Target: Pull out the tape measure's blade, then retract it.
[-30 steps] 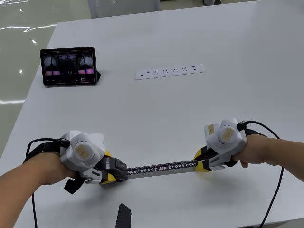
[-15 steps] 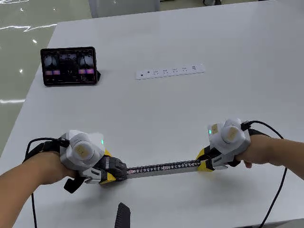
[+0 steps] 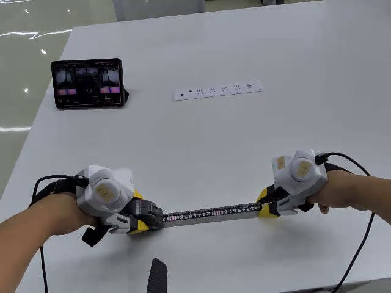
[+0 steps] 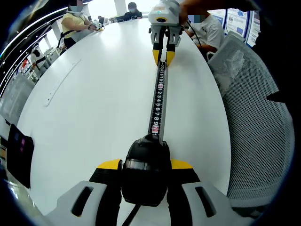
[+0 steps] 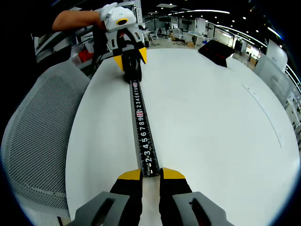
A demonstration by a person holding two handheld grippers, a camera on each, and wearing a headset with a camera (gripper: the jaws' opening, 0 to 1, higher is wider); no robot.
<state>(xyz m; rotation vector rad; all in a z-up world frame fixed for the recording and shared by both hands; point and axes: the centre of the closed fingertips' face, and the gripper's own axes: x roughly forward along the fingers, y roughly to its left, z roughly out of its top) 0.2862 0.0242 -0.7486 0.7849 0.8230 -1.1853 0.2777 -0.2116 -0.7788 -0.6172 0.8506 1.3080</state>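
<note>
The white and grey plastic left gripper (image 3: 142, 220) has a rounded top with a small beige square sticker (image 3: 104, 194) on it. The right gripper (image 3: 264, 207) is of the same make and carries a like sticker (image 3: 302, 170). Each one has black fingers that end in yellow tips (image 5: 173, 173), above pale grey slotted bases. A thin black cable (image 3: 49, 179) and a black strap (image 3: 61, 186) are at the left wrist. A second black cable (image 3: 339, 155) loops at the right wrist.

There was one tape measure (image 4: 145, 170), two grippers, left gripper (image 3: 138, 215) and right gripper (image 3: 264, 205), one tablet (image 3: 87, 83) at ten o'clock, one power strip (image 3: 217, 91) at twelve, and one table (image 3: 201, 143).
</note>
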